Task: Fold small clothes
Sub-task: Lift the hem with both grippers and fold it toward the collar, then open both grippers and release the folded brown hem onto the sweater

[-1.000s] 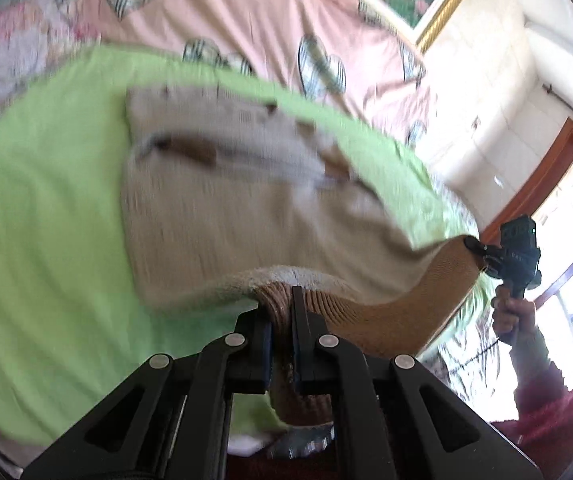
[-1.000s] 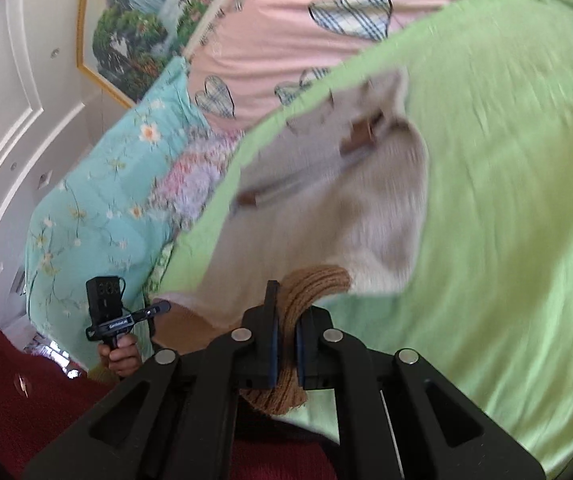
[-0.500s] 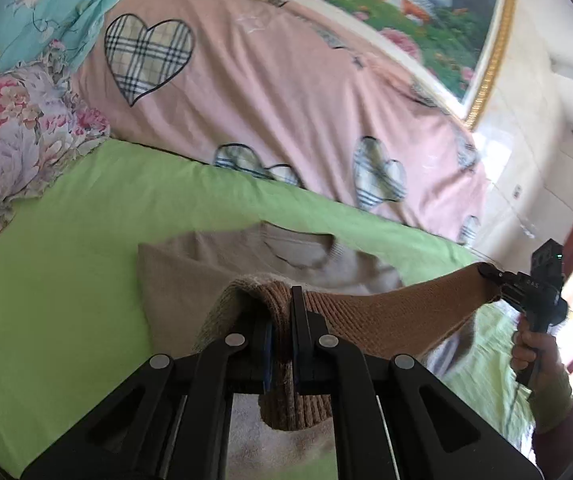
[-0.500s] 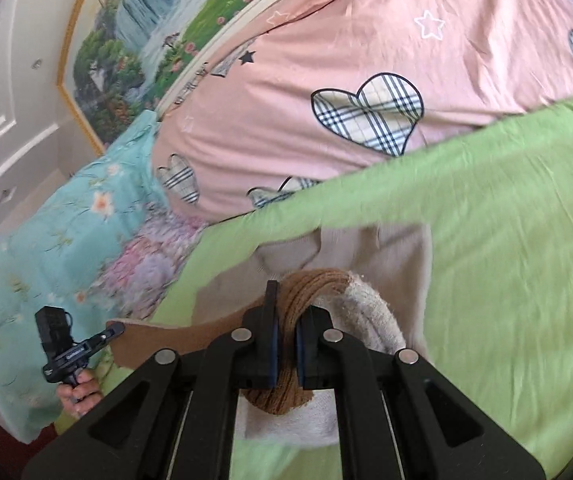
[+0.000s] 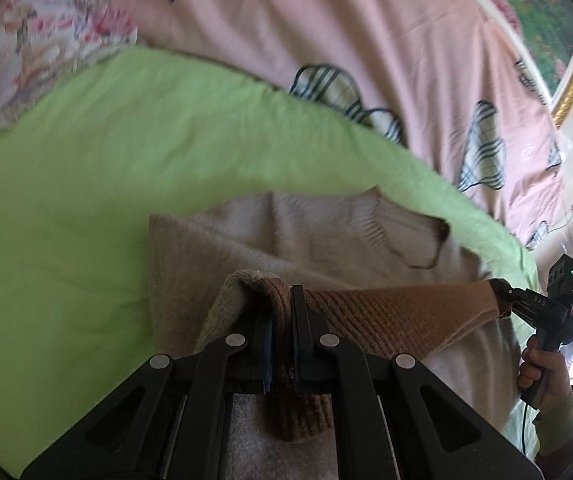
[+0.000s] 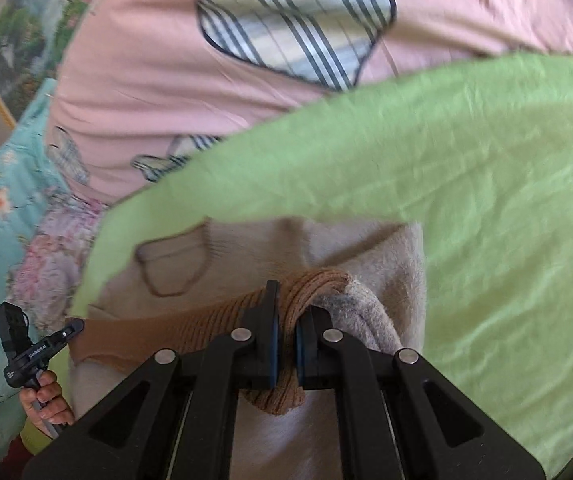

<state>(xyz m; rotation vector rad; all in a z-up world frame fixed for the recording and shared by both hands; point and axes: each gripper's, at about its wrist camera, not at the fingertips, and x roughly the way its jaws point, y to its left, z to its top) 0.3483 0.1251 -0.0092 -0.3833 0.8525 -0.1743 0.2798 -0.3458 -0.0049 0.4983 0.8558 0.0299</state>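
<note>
A small beige knit sweater [image 5: 326, 240] lies on a green sheet [image 5: 86, 184], neckline at the far side. Its brown ribbed hem [image 5: 398, 312] is lifted and stretched between both grippers over the body. My left gripper [image 5: 282, 320] is shut on one hem corner. My right gripper [image 6: 285, 320] is shut on the other hem corner [image 6: 314, 288]. The right gripper also shows in the left wrist view [image 5: 502, 292], and the left gripper in the right wrist view [image 6: 74, 326]. The sweater [image 6: 366, 248] fills the lower middle of the right wrist view.
A pink quilt with plaid hearts [image 5: 326, 40] lies behind the green sheet [image 6: 466, 184]. Floral bedding [image 6: 6, 208] lies at the left. A framed painting [image 5: 534, 4] hangs on the wall.
Both grippers have carried the hem forward and down over the sweater's body toward the neckline. The sweater now lies closer and lower in both views.
</note>
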